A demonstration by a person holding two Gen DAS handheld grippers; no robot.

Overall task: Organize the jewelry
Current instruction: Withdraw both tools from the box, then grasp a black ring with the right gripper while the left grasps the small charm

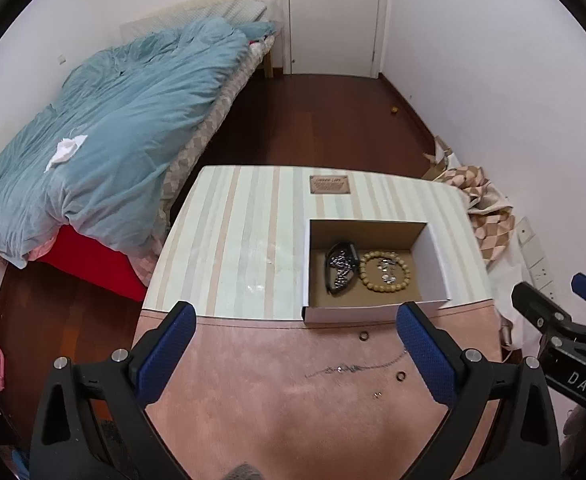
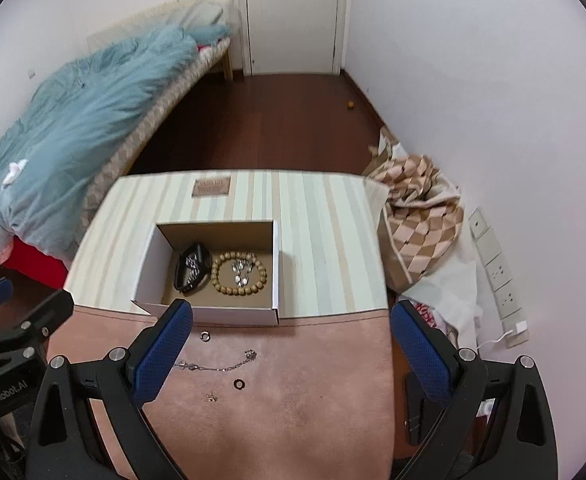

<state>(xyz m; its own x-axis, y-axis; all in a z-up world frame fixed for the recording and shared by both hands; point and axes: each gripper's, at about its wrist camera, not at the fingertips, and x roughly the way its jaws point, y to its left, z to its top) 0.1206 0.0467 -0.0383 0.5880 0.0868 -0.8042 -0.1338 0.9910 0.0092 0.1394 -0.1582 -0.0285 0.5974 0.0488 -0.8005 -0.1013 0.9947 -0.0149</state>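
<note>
- Both hand-held grippers, left (image 1: pixel 297 348) and right (image 2: pixel 291 346), hang over the table (image 2: pixel 325 240) with jaws spread wide, holding nothing.
- The box (image 2: pixel 213 312) holds a bead bracelet (image 2: pixel 239 274) and a dark watch (image 2: pixel 191 268).
- On the pink mat (image 2: pixel 293 420) near the box lie a chain (image 2: pixel 217 366), two rings (image 2: pixel 239 384), and what may be tiny studs (image 2: pixel 212 397).

— What are the surfaces like?
— A matt, suede-like pink mat (image 2: pixel 293 420) meets a smooth striped tabletop (image 2: pixel 325 240). The cardboard box (image 2: pixel 213 314) is white outside, raw brown inside.
— And the jewelry?
— Matt wooden beads on the bracelet (image 2: pixel 239 274), a shiny metal chain (image 2: pixel 213 367), glinting metal rings (image 2: pixel 239 384).
— The gripper pads (image 2: pixel 161 354)?
— Blue, textured, on matt black plastic.
</note>
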